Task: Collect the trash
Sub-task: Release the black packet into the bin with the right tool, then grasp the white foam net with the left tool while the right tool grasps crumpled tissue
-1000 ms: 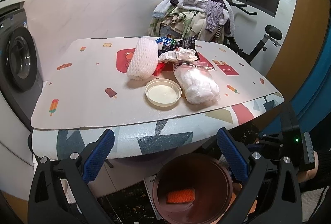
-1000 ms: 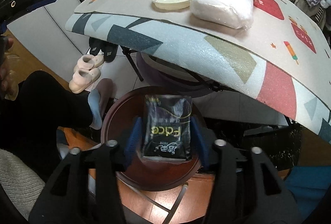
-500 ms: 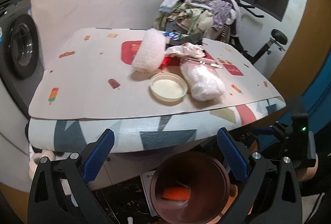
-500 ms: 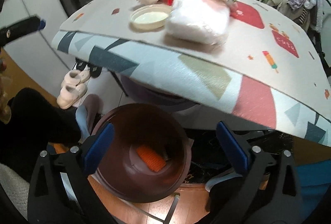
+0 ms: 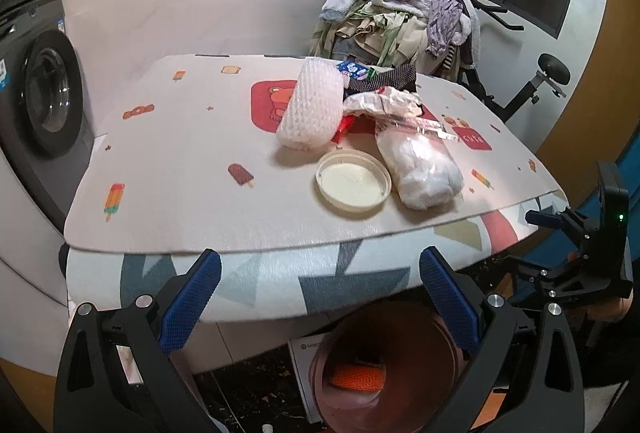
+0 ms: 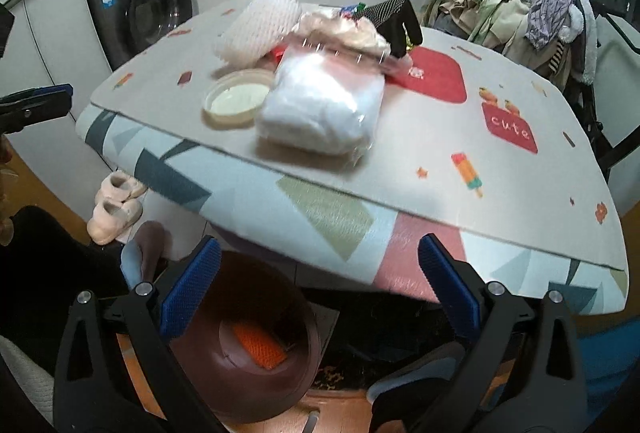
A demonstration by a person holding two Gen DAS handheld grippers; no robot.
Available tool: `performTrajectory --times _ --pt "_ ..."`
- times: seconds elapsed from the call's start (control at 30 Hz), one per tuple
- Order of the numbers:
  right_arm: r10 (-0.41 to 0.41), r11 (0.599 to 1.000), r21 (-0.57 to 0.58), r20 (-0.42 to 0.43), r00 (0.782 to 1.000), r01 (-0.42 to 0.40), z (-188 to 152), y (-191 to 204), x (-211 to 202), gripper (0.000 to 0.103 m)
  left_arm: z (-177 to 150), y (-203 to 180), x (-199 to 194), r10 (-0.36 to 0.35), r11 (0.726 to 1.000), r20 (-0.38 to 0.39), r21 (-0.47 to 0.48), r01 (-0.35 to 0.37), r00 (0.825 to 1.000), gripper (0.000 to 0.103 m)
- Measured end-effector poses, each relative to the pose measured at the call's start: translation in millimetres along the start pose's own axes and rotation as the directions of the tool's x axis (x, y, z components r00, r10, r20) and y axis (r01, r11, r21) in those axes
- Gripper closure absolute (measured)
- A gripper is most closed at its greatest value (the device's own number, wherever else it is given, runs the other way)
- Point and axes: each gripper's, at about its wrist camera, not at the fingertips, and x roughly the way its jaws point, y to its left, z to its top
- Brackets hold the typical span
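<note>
Both grippers – left [image 5: 319, 299] and right [image 6: 318, 297] – hung spread and empty over the round brown plastic bin [image 6: 256, 361], placed below the table edge [image 6: 320, 201] to catch trash – wrappers remained above

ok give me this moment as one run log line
left gripper: open, empty | right gripper: open, empty | bin: orange scrap inside | table: lid, white bag, foam net

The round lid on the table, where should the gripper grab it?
Probably the near rim of the round lid, coming from the table's front edge. It lies flat and looks too wide to span, but its raised lip gives the fingers something to pinch. The plastic bag crowds its right side.
</note>
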Motion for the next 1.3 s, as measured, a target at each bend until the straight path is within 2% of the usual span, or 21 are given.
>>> performTrajectory --times 0.13,0.23,0.33,0.4,0.47,0.6,0.7,0.77,0.8,0.9,0.93,0.97,1.17,1.3 --pt "-0.012 1.000 0.020 0.004 1.000 0.012 11.6 -9.7 3.1 0.006 22.0 5.0 9.9 -0.027 1.000 0.015 0.011 0.026 1.000 0.006" --pt "-0.015 0.999 0.042 0.008 1.000 0.015 20.3 -20.2 5.6 0.006 44.3 2.9 23.2 -0.028 0.998 0.028 0.059 0.026 0.999 0.006" --pt "-0.092 0.995 0.043 0.015 0.996 0.091 28.7 -29.7 7.4 0.006 64.3 -0.6 37.9 -0.033 0.995 0.033 0.100 0.030 0.999 0.006" --pt "-0.108 0.993 0.058 0.024 0.994 0.106 33.3 -38.2 7.6 0.006 81.4 -1.9 52.4 -0.042 0.992 0.034 0.120 0.038 0.999 0.007" --pt "-0.108 0.991 0.089 0.032 0.994 0.105 37.5 -48.8 7.4 0.006 97.0 -2.8 67.7 -0.056 0.990 0.025 0.130 0.052 0.998 0.012" --pt "-0.103 0.985 0.144 0.025 0.994 0.099 44.1 -70.2 10.2 0.006 129.2 -3.0 107.9 -0.052 0.987 -0.016 0.149 0.054 0.999 0.017" --pt "-0.124 0.980 0.156 0.017 0.992 0.120 47.2 -81.3 13.4 0.006 143.7 1.3 133.9 -0.056 0.991 -0.048 0.122 0.062 0.997 0.023" --pt "-0.127 0.978 0.169 0.014 0.992 0.123 49.2 -89.1 15.1 0.006 150.6 4.9 151.1 -0.078 0.993 -0.075 0.086 0.085 0.994 0.036" --pt "-0.126 0.976 0.180 0.013 0.992 0.122 49.8 -92.9 16.4 0.006 152.4 5.1 158.9 -0.080 0.993 -0.092 0.082 0.088 0.993 0.038" --pt "-0.108 0.970 0.222 0.012 0.994 0.103 53.0 -104.3 18.4 0.006 152.6 2.6 178.8 -0.055 0.992 -0.124 0.103 0.068 0.991 0.044" --pt "-0.098 0.967 0.237 0.013 0.995 0.092 54.5 -107.9 18.7 0.006 150.7 1.9 183.8 -0.043 0.992 -0.131 0.115 0.058 0.990 0.049" --pt "-0.090 0.965 0.247 0.014 0.996 0.084 56.0 -109.9 19.4 0.006 149.2 2.2 186.5 -0.034 0.991 -0.133 0.122 0.050 0.991 0.057" --pt "-0.025 0.968 0.251 0.044 0.999 0.014 78.0 -110.3 25.0 0.006 143.2 12.0 182.4 -0.016 0.990 -0.112 0.134 0.031 0.994 0.077" --pt "0.023 0.980 0.197 0.071 0.997 -0.036 106.5 -95.6 30.6 0.006 146.2 18.1 164.7 -0.024 0.992 -0.085 0.124 0.035 0.996 0.083"
